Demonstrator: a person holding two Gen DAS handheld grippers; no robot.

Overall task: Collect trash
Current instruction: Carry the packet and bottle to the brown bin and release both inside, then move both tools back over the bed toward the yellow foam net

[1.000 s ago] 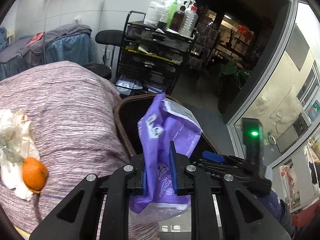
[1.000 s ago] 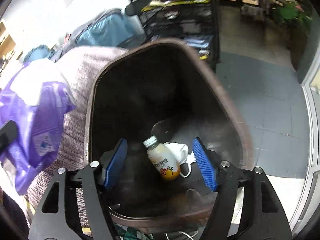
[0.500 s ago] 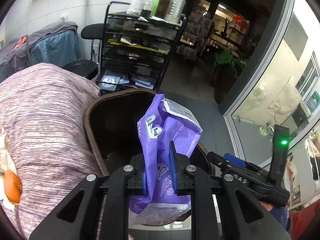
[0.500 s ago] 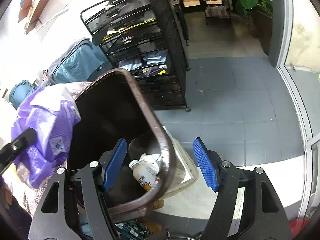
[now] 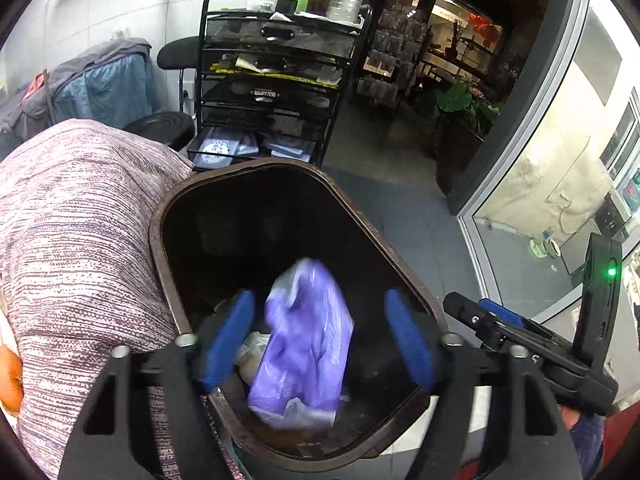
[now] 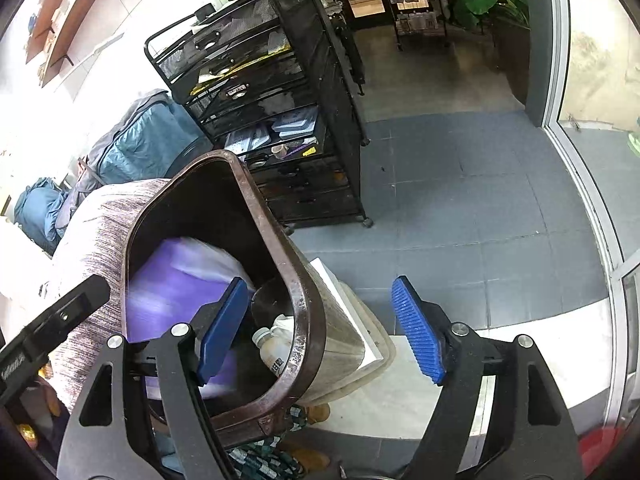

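A purple plastic bag [image 5: 304, 344] is blurred, free of any grip, inside the brown trash bin [image 5: 380, 248]. My left gripper [image 5: 318, 340] is open and empty above the bin's mouth. My right gripper [image 6: 320, 332] is open and empty, straddling the bin's right rim [image 6: 308, 320]. The purple bag [image 6: 176, 288] also shows in the right wrist view, with a small drink bottle [image 6: 274, 350] and white crumpled trash beside it in the bin. The right gripper's body [image 5: 532, 344] shows at the right of the left wrist view.
A purple-striped cloth-covered surface [image 5: 76, 224] lies left of the bin, with an orange [image 5: 10, 376] at its edge. A black mesh drawer cart [image 5: 276, 80] with bottles on top stands behind. Grey tiled floor [image 6: 460, 200] and a glass door [image 6: 592, 160] lie to the right.
My left gripper has opened and let go of the purple bag, which has dropped into the bin. My right gripper has shifted right, so the bin's rim now lies between its fingers.
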